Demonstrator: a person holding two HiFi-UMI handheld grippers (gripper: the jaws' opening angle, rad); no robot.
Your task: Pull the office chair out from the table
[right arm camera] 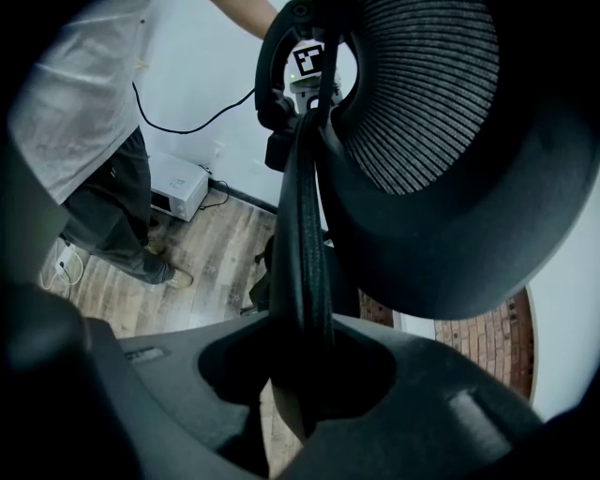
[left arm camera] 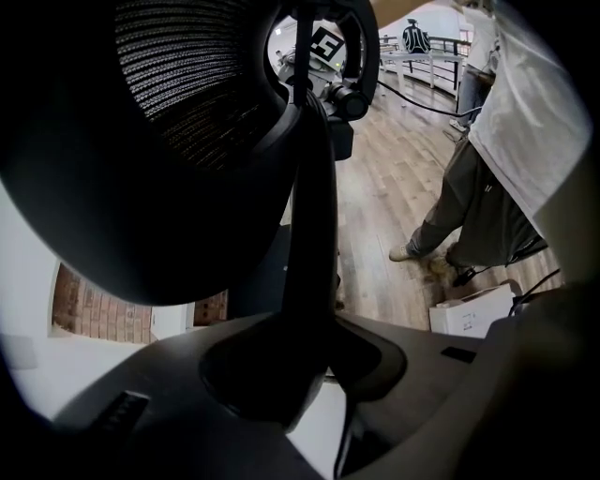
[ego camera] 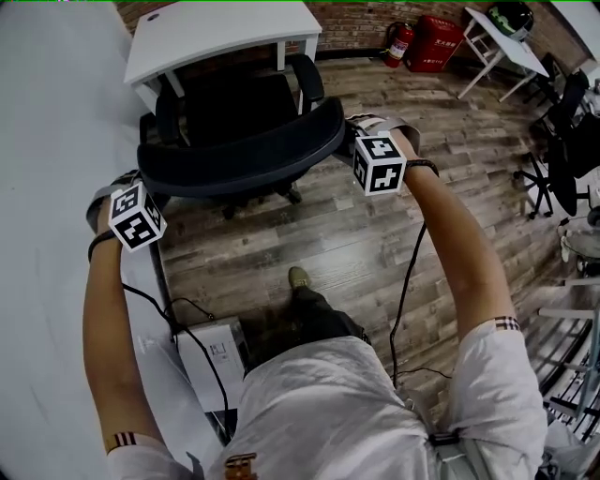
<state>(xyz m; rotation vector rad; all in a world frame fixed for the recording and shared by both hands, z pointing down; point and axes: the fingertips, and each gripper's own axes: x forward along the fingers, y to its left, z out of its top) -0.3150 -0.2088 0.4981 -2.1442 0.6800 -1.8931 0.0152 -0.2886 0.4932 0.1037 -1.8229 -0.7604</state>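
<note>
office chair [ego camera: 234,155]: black woven mesh back, matt plastic rim | floor [ego camera: 352,239]: worn wood planks | surface [ego camera: 206,37]: smooth white

A wood floor [ego camera: 347,248] runs to a brick wall [ego camera: 361,17] at the far side. Far right against that wall stand a red extinguisher [ego camera: 400,44] and, just beside it, a red box [ego camera: 437,42]. Further right, a helmet [ego camera: 511,16] lies on a spare table [ego camera: 502,42]. A white box [ego camera: 214,358] sits near left.
</note>
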